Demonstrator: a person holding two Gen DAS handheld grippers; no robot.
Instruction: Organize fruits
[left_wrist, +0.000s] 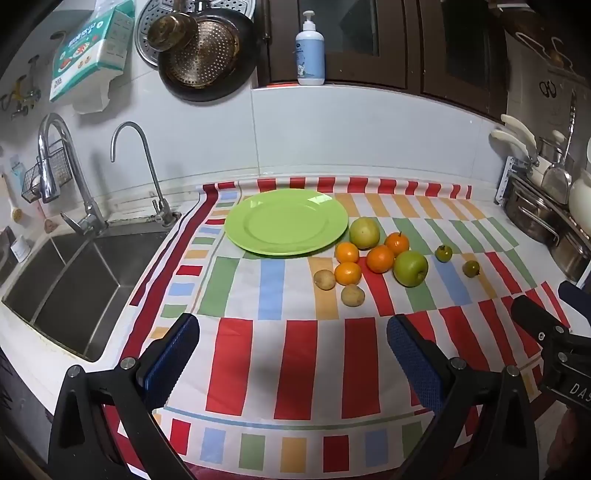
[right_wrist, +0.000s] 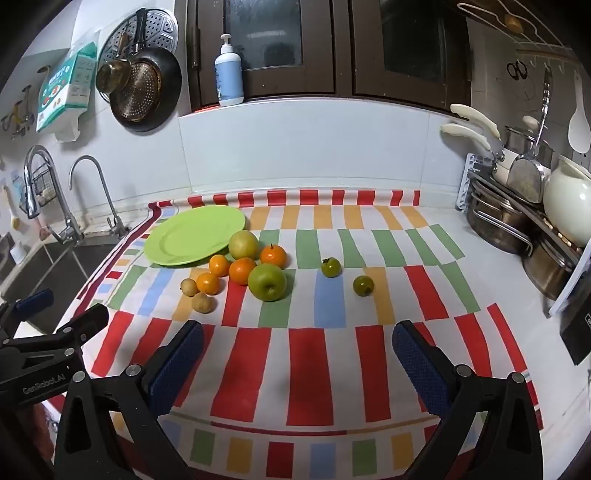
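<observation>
An empty green plate (left_wrist: 286, 222) (right_wrist: 194, 235) lies on the striped cloth at the back. Right of it sits a cluster: a yellow-green pear (left_wrist: 364, 233) (right_wrist: 243, 244), several oranges (left_wrist: 380, 259) (right_wrist: 242, 270), a green apple (left_wrist: 410, 268) (right_wrist: 267, 282) and two small tan fruits (left_wrist: 352, 295) (right_wrist: 201, 302). Two small green fruits (left_wrist: 443, 253) (right_wrist: 330, 267) lie apart to the right. My left gripper (left_wrist: 293, 354) is open and empty, above the cloth's near side. My right gripper (right_wrist: 297, 354) is open and empty too, also near the cloth's front edge.
A steel sink (left_wrist: 74, 280) with two taps lies left of the cloth. A rack of pots and knives (right_wrist: 517, 218) stands at the right. Pans hang on the back wall (left_wrist: 199, 51). A soap bottle (left_wrist: 310, 51) stands on the ledge.
</observation>
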